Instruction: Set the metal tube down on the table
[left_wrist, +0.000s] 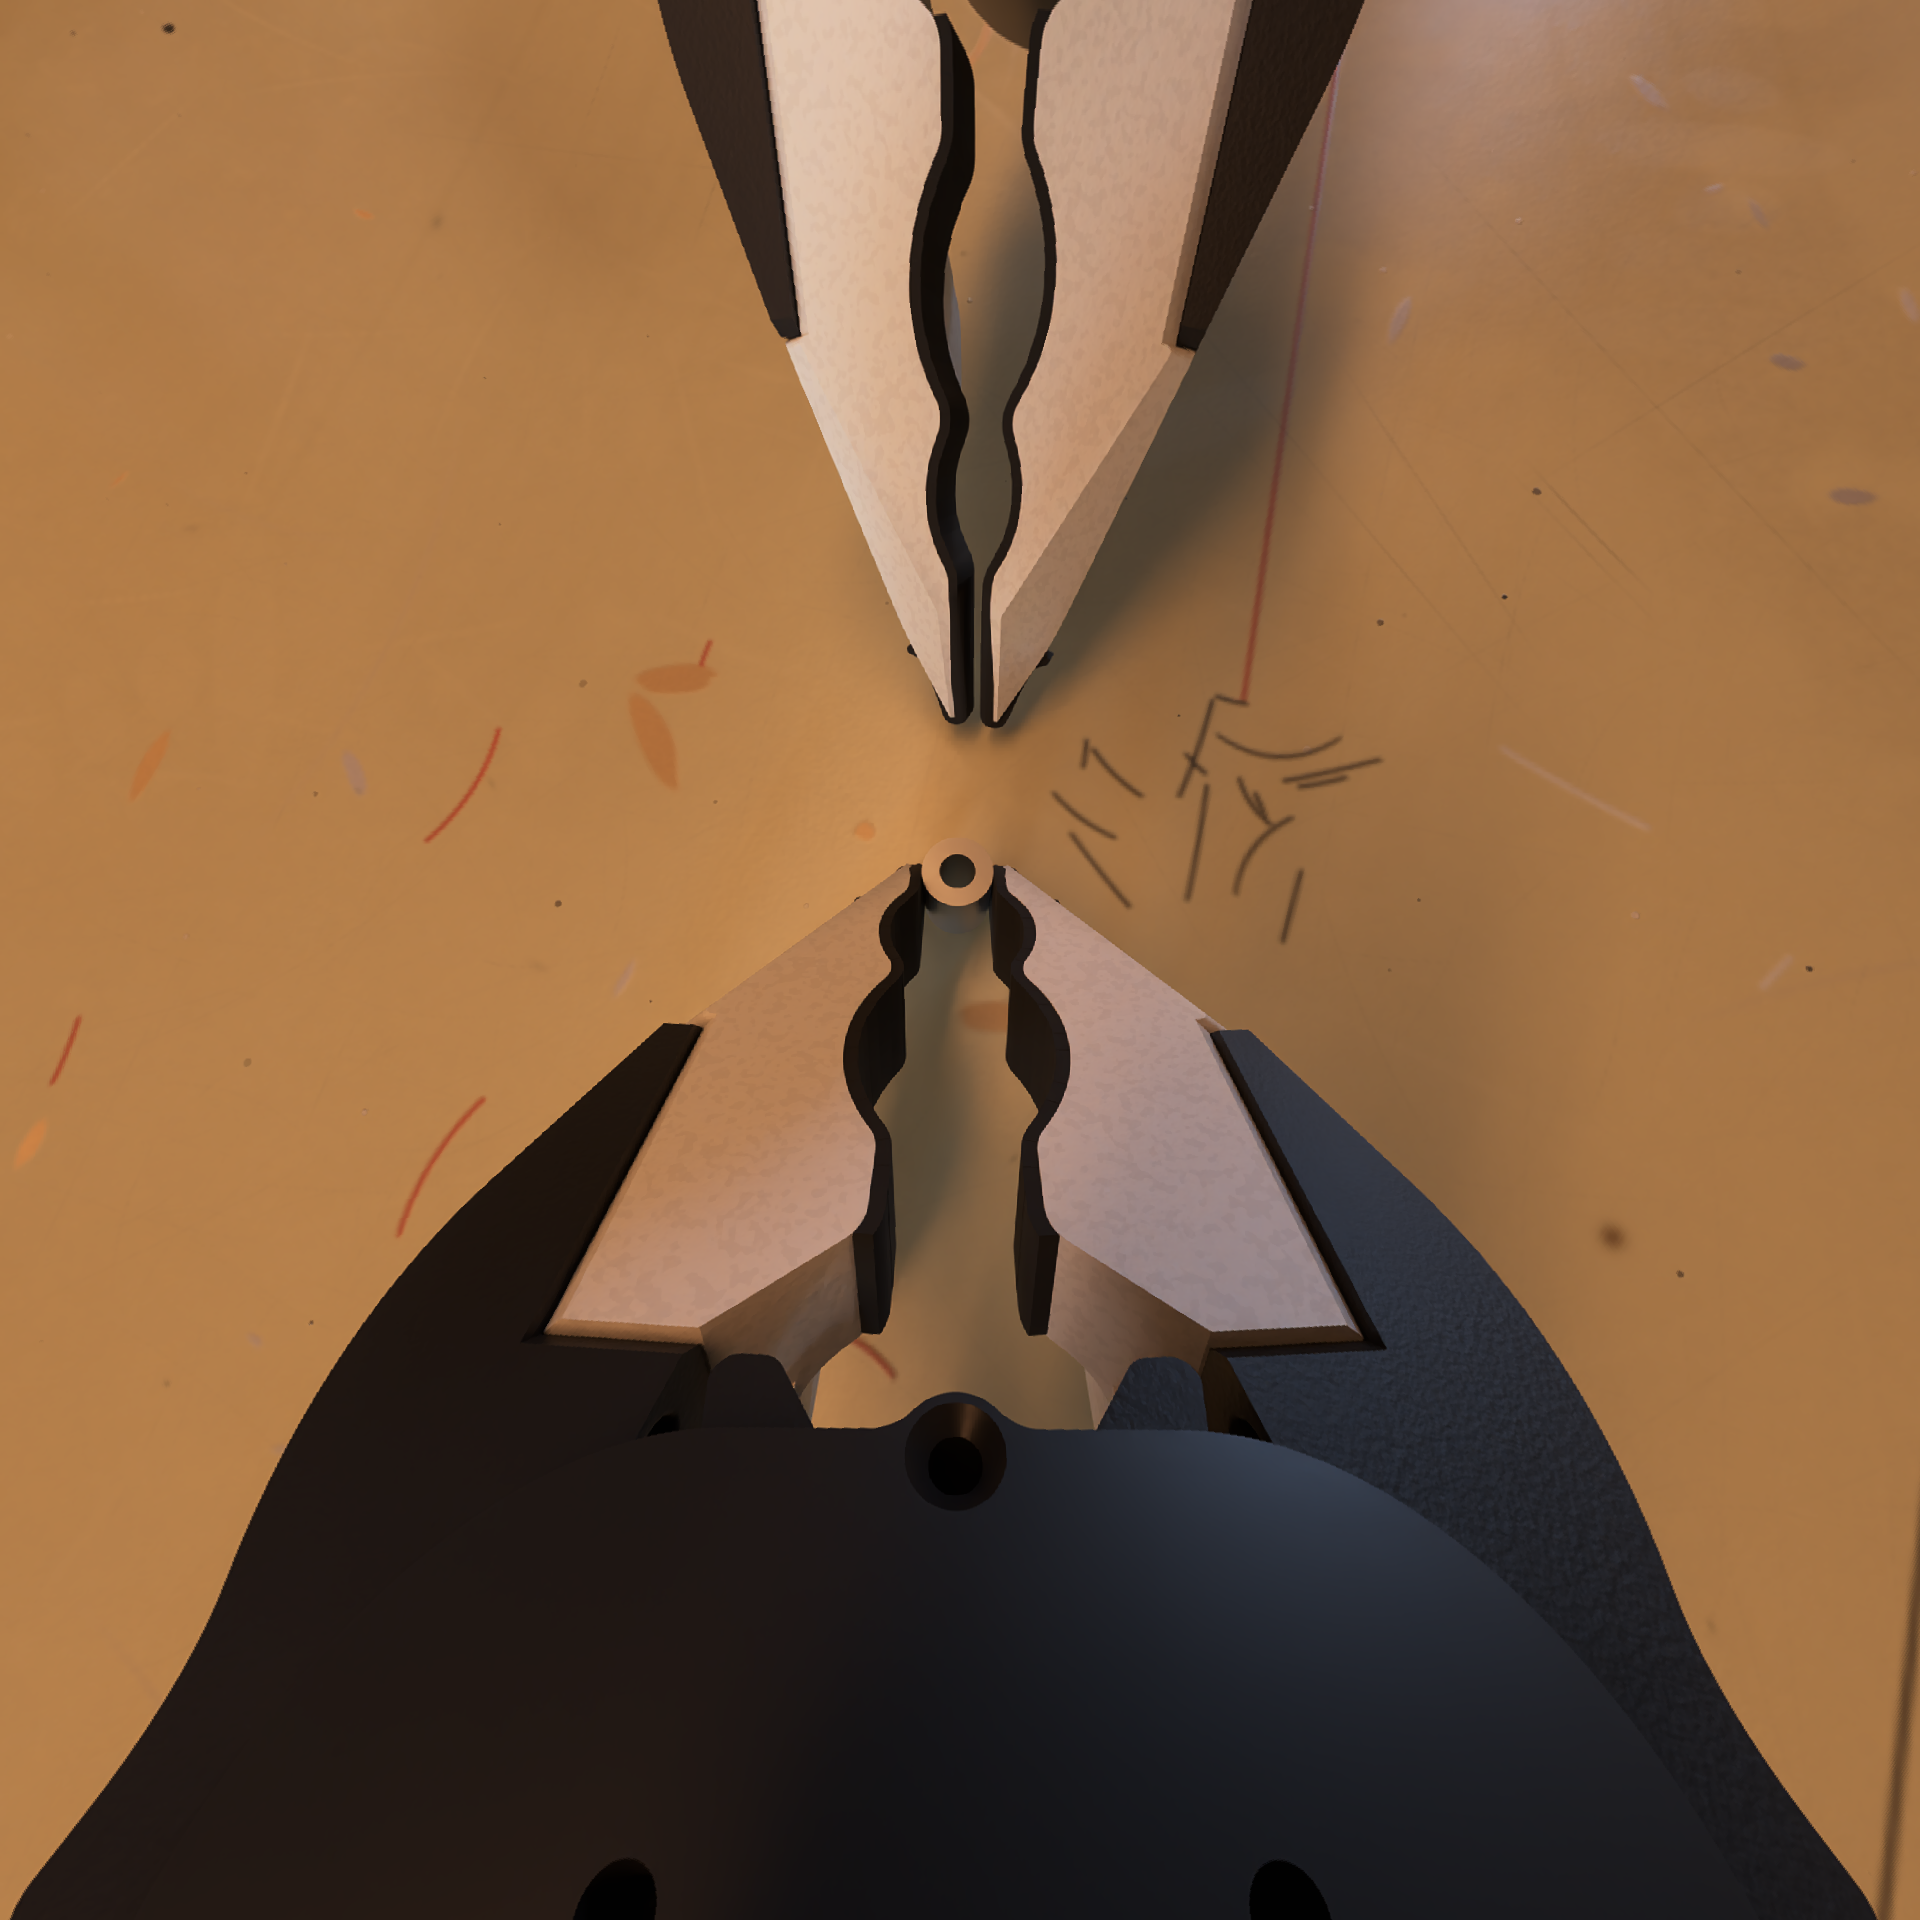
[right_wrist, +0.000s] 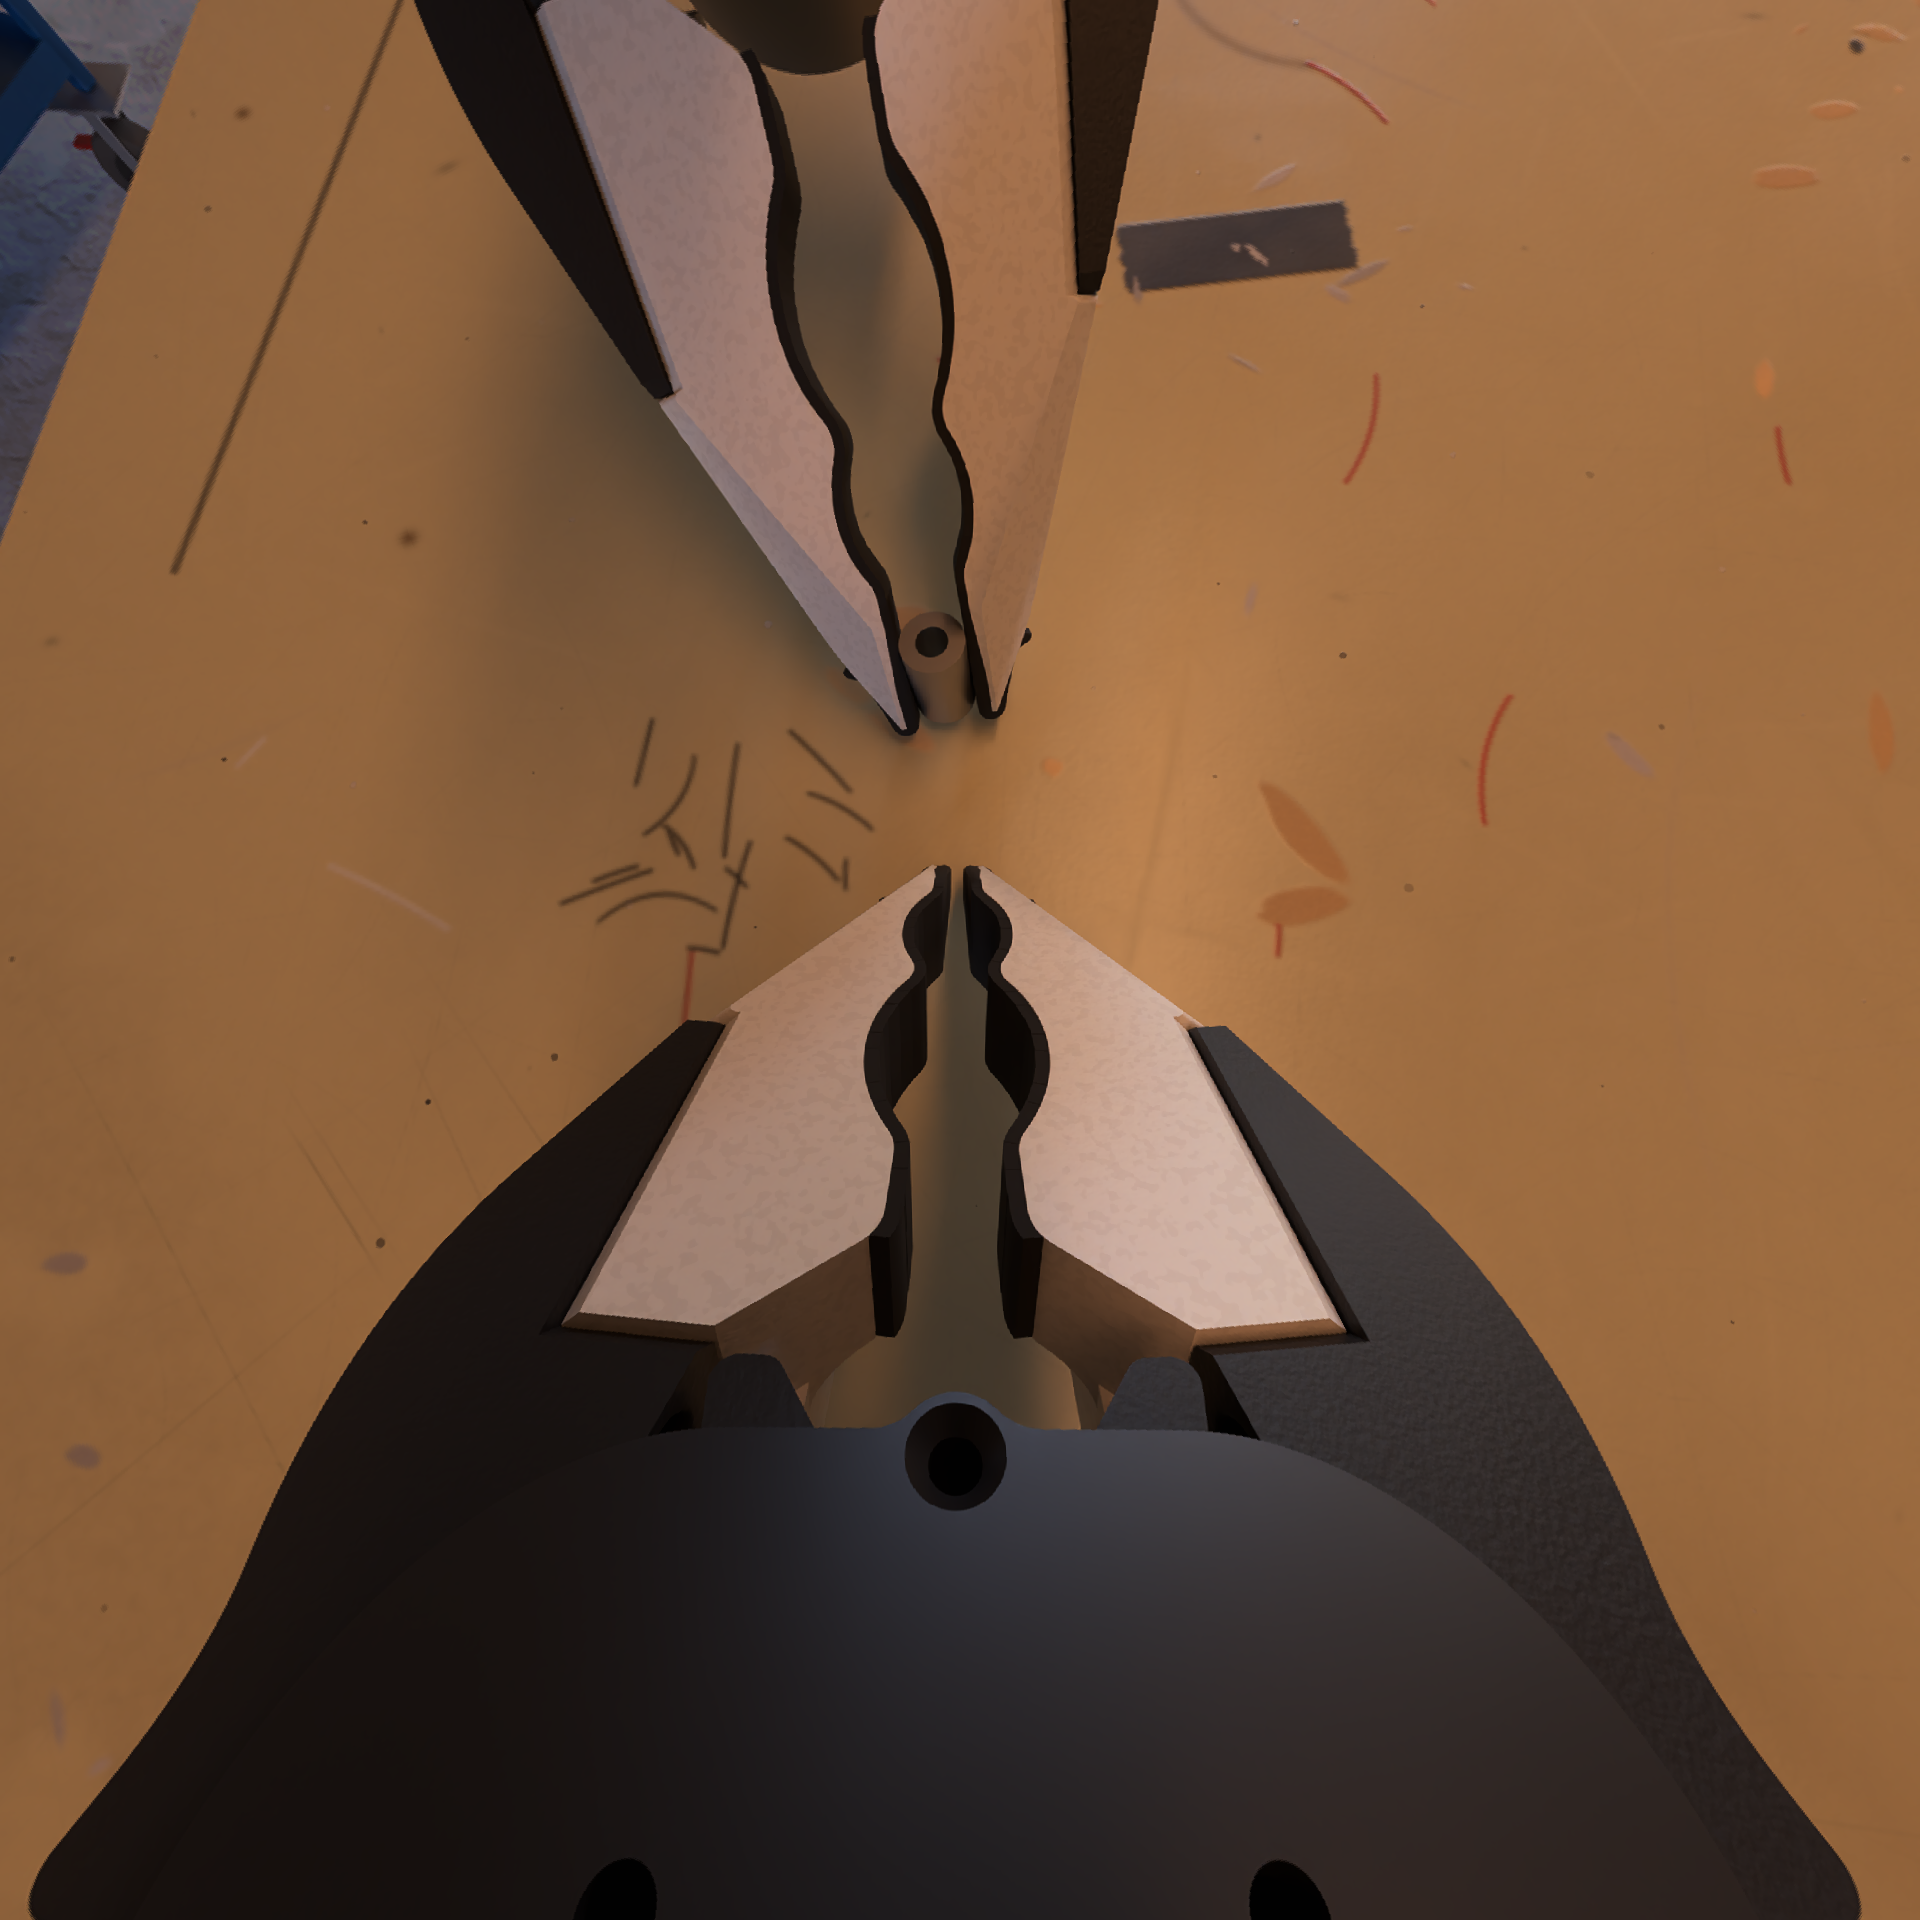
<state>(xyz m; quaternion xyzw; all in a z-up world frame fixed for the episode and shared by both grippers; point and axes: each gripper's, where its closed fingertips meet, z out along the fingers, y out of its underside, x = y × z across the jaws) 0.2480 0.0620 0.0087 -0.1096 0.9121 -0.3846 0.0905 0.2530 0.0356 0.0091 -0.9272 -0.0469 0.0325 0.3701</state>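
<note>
The left gripper (left_wrist: 957, 878) is clamped on the short metal tube (left_wrist: 957, 871), pinched at the very fingertips so its open end faces back along the fingers. In the right wrist view the tube (right_wrist: 932, 675) hangs upright just above the scuffed wooden table (right_wrist: 1558, 1039), probably held low so that letting go will not tip it. Facing it, near but apart, the right gripper (right_wrist: 957, 873) has its jaws almost together on nothing, seemingly keeping clear. A dark strip of tape (right_wrist: 1236, 244) lies far right.
</note>
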